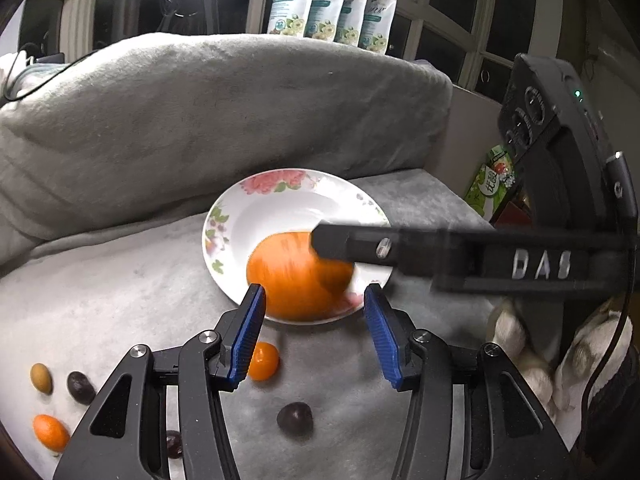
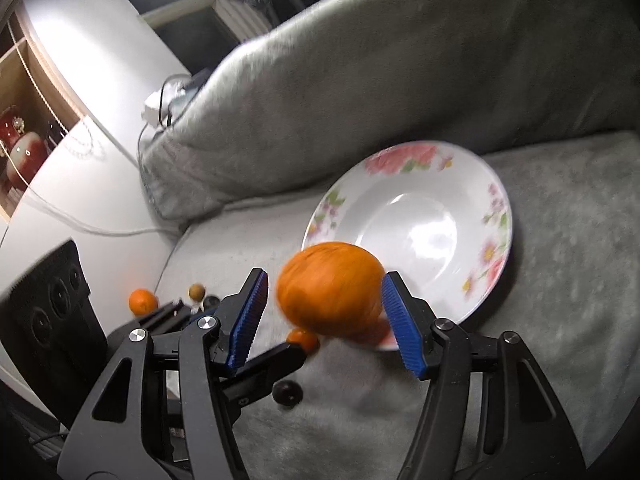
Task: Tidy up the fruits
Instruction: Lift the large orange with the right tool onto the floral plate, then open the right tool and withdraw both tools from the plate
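Both wrist cameras look steeply down along their own fingers, close above the grey-covered cushion (image 1: 120, 300). The left view faces the backrest and windows; the right looks leftward. Both share the floral plate (image 1: 280, 200) (image 2: 472, 184) and large orange (image 1: 296, 284) (image 2: 332, 288).

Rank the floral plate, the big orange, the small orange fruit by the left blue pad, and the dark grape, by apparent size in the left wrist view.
1. Floral plate
2. Big orange
3. Small orange fruit and dark grape: alike, so unranked.

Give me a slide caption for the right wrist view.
Blurred orange between the right hand-held gripper blue fingers, at the floral plate rim on grey blanket.
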Demonstrator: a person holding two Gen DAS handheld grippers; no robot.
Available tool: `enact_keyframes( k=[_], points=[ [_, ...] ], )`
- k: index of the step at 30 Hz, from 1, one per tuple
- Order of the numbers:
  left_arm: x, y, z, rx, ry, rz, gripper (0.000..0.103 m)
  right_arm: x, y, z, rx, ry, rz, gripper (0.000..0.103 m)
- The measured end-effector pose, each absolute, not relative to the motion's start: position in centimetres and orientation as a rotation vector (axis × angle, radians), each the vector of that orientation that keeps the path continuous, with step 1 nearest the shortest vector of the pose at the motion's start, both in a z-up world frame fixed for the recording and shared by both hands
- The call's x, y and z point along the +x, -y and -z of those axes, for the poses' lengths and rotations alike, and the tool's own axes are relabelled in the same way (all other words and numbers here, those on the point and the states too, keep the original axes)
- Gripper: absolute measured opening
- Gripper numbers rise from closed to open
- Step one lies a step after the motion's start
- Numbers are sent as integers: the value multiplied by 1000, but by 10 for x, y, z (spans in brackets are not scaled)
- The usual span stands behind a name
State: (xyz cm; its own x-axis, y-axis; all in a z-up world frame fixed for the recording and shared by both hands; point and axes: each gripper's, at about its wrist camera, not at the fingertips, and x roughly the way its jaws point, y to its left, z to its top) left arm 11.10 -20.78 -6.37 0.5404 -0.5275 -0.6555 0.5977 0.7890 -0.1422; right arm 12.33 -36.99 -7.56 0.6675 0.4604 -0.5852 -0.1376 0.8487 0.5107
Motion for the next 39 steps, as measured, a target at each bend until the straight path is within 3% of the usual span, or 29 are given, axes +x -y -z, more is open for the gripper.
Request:
enact_keyframes(
  k=[6, 10, 21, 23, 29, 39],
  points=[
    [105, 195, 58, 90, -727, 653, 50, 114, 375, 57, 427, -715, -316, 63],
    [100, 187, 52, 81, -712, 637, 50, 105, 375, 50, 400, -696, -296, 74],
    [85, 165, 36, 71, -671, 594, 51, 84, 364, 43, 335, -674, -271, 80],
    [83, 160, 34, 64, -667, 585, 61, 82, 362, 42, 324, -671, -263, 80],
    [78, 146, 31, 51, -637, 562, 74, 74, 351, 40, 277, -661, -252, 84],
    [70, 97, 29, 19, -610, 463, 79, 62, 339, 40, 248, -614, -250, 85]
  ],
)
